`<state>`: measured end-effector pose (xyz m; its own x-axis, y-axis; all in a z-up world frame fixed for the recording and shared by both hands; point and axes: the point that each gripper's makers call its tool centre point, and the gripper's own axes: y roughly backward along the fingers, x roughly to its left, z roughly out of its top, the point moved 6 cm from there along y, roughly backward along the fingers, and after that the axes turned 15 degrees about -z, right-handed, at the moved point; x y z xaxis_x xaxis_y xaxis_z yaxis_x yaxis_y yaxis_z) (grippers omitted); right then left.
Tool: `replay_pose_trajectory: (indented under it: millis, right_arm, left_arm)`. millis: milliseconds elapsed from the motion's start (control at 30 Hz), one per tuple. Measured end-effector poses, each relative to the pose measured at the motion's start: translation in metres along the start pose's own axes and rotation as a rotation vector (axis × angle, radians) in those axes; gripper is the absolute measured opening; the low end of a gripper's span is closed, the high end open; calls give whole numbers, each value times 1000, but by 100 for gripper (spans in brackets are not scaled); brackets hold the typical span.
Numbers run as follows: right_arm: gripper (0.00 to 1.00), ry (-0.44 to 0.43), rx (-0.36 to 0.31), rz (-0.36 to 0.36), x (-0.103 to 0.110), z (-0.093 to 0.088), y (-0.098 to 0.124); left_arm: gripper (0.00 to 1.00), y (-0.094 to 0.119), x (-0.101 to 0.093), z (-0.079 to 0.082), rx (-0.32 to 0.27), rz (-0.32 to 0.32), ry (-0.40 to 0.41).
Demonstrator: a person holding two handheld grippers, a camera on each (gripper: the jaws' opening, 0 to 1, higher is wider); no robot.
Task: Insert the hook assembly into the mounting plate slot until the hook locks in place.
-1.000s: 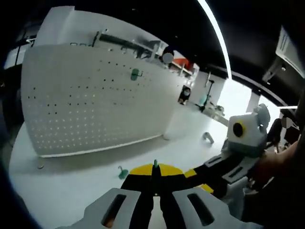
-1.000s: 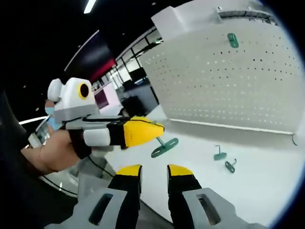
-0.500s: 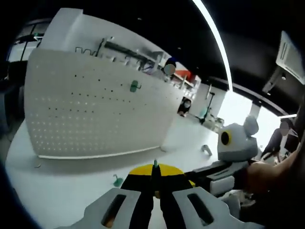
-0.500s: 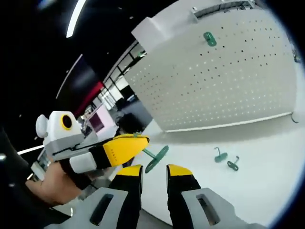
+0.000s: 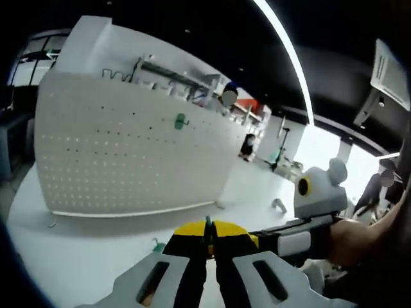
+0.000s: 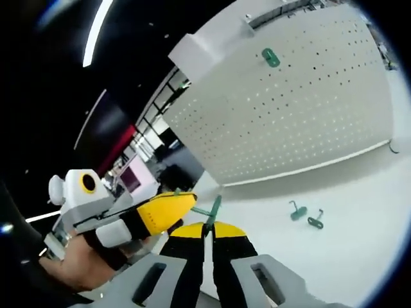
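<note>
Both grippers pinch one green hook [image 6: 212,212] above the table's near edge: right gripper [image 6: 207,232] clamped on its plate, left gripper [image 5: 208,232] on its stem, likely a handover before reaching the pegboard [image 6: 289,109]

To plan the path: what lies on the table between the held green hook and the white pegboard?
In the right gripper view, bare white table separates the held hook from the pegboard; two loose green hooks lie off to one side.

White table [image 6: 359,256]: pegboard [image 6: 282,115] upright; two green hooks [image 6: 306,216] lying loose.
</note>
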<state>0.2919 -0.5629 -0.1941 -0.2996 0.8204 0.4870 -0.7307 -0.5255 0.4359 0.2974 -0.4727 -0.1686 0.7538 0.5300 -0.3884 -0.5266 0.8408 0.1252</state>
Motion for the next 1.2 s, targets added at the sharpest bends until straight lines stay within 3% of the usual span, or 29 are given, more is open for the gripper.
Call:
replay_pose_trajectory:
  millis: [267,533,733,900,1067,1200]
  right_arm:
    - [0,40,20,-21,-6,-2,0]
    - [0,57,17,-20,-10,1,1]
    - [0,59,16,-29,-17,3,2]
    - [0,104,33,-51,-26,2,3]
    - [0,112,33,-66,-34,3,7]
    - [0,152,62,-48,-36,0,10]
  left_arm:
    - [3,-3,-3,-7,48,-22,-16]
    - [6,-2,-5,-6,43,-75,-26]
    - [28,-1,-7,-9,57,-122,-33]
    - [31,6,-4,-19,90,-127,-8]
    - [43,15,4,-26,110,-114,15]
    - [64,22,11,-26,116,-97,19]
